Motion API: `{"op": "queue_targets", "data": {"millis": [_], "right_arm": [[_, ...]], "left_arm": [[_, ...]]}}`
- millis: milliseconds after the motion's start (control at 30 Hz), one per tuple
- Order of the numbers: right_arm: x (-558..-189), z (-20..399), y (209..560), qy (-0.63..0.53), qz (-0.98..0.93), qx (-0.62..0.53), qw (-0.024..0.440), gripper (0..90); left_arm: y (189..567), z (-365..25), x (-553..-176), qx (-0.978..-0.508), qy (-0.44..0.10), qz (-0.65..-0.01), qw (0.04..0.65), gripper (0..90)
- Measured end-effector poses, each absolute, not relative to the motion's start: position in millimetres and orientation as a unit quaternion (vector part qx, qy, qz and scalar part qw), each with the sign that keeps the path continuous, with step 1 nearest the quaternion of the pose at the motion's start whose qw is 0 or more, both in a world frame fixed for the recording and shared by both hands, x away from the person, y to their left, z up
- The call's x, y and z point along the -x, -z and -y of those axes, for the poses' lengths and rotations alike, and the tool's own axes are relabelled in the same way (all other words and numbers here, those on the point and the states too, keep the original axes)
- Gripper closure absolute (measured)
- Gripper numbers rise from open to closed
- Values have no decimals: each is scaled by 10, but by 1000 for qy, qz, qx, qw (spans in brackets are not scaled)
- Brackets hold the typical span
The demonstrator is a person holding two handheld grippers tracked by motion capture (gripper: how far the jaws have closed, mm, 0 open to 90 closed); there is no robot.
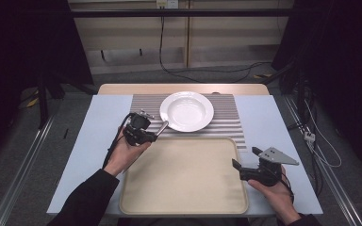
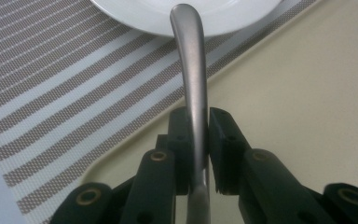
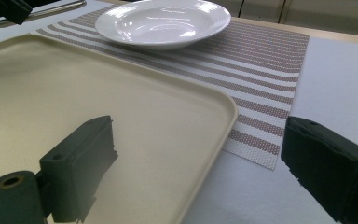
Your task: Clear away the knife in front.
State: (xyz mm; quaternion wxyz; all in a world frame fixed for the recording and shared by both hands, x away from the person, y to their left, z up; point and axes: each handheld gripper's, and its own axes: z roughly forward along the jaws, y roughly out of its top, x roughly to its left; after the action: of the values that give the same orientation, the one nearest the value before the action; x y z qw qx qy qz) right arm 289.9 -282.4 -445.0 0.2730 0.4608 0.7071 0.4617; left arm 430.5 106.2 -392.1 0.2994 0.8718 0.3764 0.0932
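One slim grey metal handle (image 2: 193, 79) was pinched in the left gripper (image 1: 147, 133), at seven o'clock of one white round ceramic plate (image 1: 186, 110); the right gripper (image 1: 241, 168) stood spread over one beige plastic tray (image 1: 184, 193).

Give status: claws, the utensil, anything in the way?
Left claw shut on metal utensil handle, its tip by the white plate. Right claw open, empty, over the tray edge. Nothing blocking.

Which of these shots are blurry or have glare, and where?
High view: dark surroundings, evenly lit table, sharp. Left gripper view: metal handle has a bright sheen; the jaws at the bottom are soft. Right gripper view: plate shows glare spots, the tray reflects a blurred near jaw.
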Motion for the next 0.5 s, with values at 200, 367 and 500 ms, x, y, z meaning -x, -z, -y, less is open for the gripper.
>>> {"op": "queue_targets", "data": {"millis": [200, 367, 500], "right_arm": [[-2895, 2823, 4445, -463, -707, -460, 274, 93], [-2893, 2818, 4444, -462, -707, -460, 274, 93], [-2894, 2814, 4443, -463, -708, -459, 274, 93]], "left_arm": [[3950, -1070, -4196, -871, -82, -379, 301, 798], [3981, -1043, -4076, -876, -84, -377, 291, 798], [4005, -1050, -4001, -878, -82, -373, 287, 798]]}}
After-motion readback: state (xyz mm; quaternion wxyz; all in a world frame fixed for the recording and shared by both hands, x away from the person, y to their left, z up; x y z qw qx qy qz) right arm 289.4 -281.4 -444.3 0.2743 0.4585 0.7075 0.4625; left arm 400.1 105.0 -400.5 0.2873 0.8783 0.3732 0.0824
